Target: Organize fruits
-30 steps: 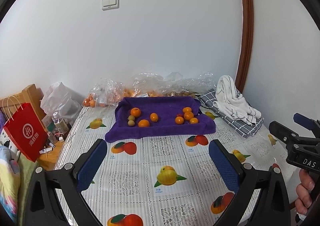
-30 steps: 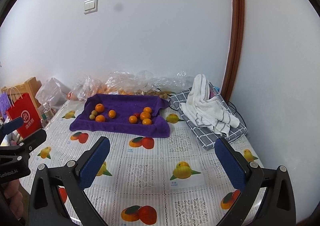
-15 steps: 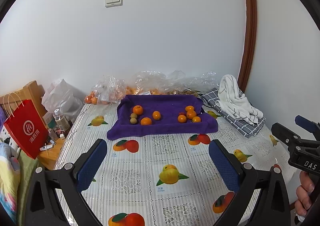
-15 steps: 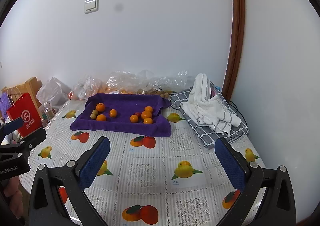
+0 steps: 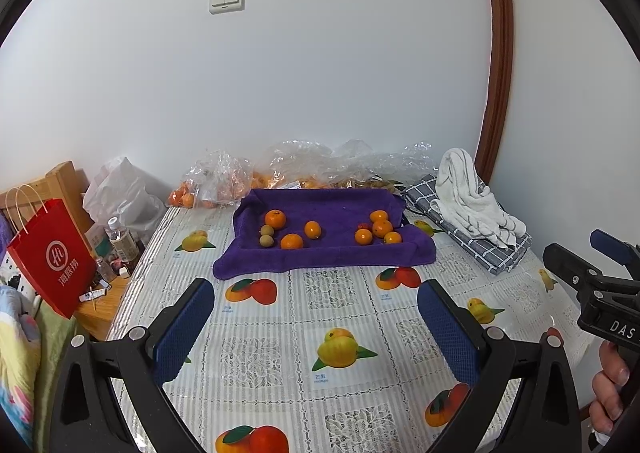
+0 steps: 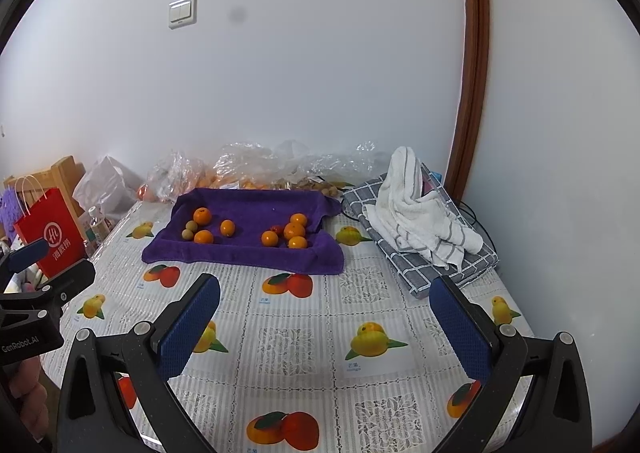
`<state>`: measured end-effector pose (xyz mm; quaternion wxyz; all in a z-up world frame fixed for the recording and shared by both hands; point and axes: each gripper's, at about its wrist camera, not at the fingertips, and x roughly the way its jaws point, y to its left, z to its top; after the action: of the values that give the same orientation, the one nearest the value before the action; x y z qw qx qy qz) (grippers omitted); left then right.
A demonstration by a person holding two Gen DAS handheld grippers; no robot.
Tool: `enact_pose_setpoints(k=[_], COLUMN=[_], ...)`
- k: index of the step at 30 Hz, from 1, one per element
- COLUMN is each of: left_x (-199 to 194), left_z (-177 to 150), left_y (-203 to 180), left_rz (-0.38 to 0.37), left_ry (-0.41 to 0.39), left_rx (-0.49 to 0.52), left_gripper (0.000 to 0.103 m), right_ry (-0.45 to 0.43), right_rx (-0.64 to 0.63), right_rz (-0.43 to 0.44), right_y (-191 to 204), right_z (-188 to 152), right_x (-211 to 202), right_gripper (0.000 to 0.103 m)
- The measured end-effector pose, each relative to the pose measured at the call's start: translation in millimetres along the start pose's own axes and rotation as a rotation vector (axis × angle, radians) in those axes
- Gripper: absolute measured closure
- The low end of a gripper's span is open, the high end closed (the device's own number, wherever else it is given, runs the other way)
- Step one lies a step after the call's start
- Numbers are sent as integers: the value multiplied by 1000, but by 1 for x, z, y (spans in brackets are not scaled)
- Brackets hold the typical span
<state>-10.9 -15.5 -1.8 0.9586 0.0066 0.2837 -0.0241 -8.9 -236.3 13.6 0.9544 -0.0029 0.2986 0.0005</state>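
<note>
Both grippers are hovering over the near end of the tabletop [image 5: 280,333], well short of the fruit. Left gripper [image 5: 316,321]: fingers spread wide, holding nothing. Right gripper [image 6: 324,317]: same, wide open and empty. Fruit is sitting on a purple towel [image 5: 320,253] at the far side, near the wall. Left cluster: three oranges [image 5: 275,219] plus two small brownish-green round fruits [image 5: 267,231], touching or just beside each other. Right cluster: four oranges [image 5: 382,228] bunched together with one small red fruit [image 5: 362,226] tucked against them. Clear plastic bags [image 5: 320,169] holding more orange fruit are lying behind the towel, along the wall. A white striped cloth [image 6: 420,213] is heaped on a grey checked one [image 6: 476,261], right of the towel. A red paper bag [image 5: 52,257] is standing off the left edge.
</note>
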Motion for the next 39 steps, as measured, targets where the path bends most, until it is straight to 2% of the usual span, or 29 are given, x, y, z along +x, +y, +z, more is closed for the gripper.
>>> enact_pose_setpoints(k=[39], left_x=[0], left_z=[0], left_y=[-1], left_rz=[-3], left_ry=[0], left_rx=[-3], left_gripper=[0], right_ry=[-5], right_rx=[13], right_rz=[5], right_y=[3], right_z=[0], right_x=[-2], right_gripper=[0])
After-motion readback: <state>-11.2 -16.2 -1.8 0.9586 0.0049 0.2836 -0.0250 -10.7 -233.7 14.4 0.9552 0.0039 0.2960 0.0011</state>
